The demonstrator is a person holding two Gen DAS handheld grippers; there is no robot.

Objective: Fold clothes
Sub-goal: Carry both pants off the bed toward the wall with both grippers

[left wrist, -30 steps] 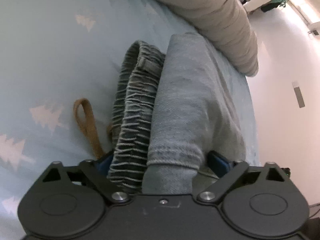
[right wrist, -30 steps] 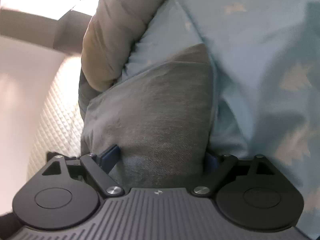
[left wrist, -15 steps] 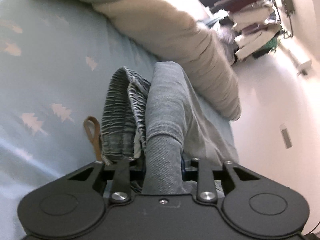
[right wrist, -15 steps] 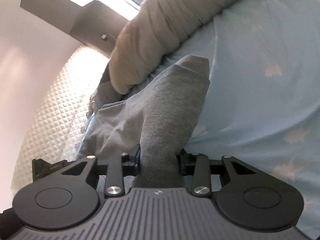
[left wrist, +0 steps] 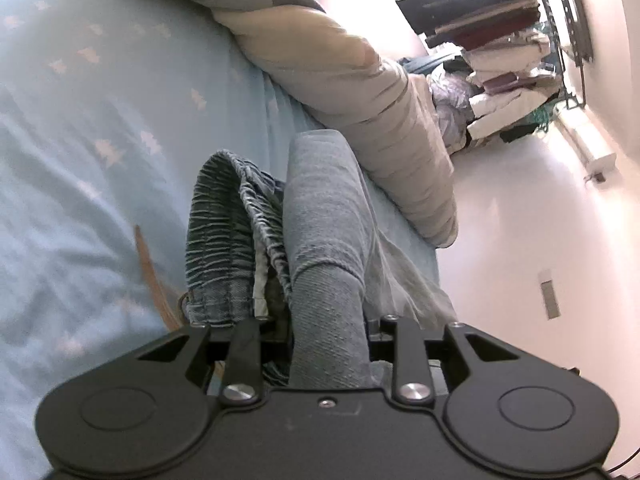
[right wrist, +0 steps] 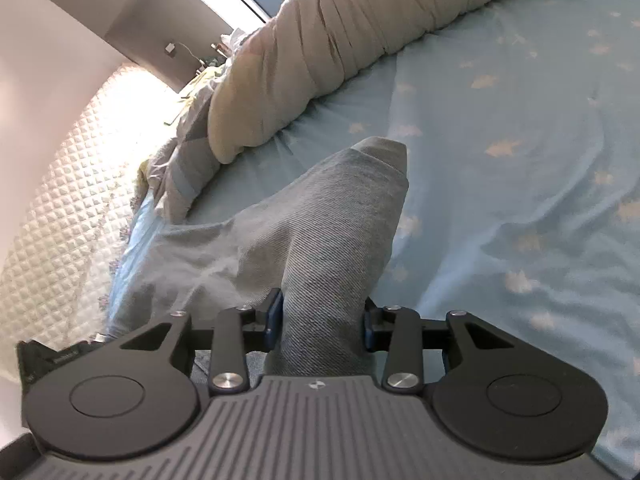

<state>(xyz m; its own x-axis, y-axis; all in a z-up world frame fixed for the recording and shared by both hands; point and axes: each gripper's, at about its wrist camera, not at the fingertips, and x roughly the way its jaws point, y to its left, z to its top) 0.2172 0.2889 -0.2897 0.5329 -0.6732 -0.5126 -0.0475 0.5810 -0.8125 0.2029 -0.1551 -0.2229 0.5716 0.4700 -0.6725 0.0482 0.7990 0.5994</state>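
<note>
Both tools, left tool point(left wrist: 326, 344) and right tool point(right wrist: 320, 320), clamp folded jeans point(left wrist: 324, 216) above the bed point(right wrist: 520, 160), probably to carry the fold across together.

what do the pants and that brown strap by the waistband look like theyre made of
Pants: most likely washed grey-blue denim, matte, with a fine diagonal twill weave visible where each tool grips a fold; the gathered ribbing on the waistband suggests elastic. Brown strap: flat, tan, smooth and slightly stiff-looking, possibly leather or faux leather, but it is blurred, so woven webbing cannot be ruled out.
</note>
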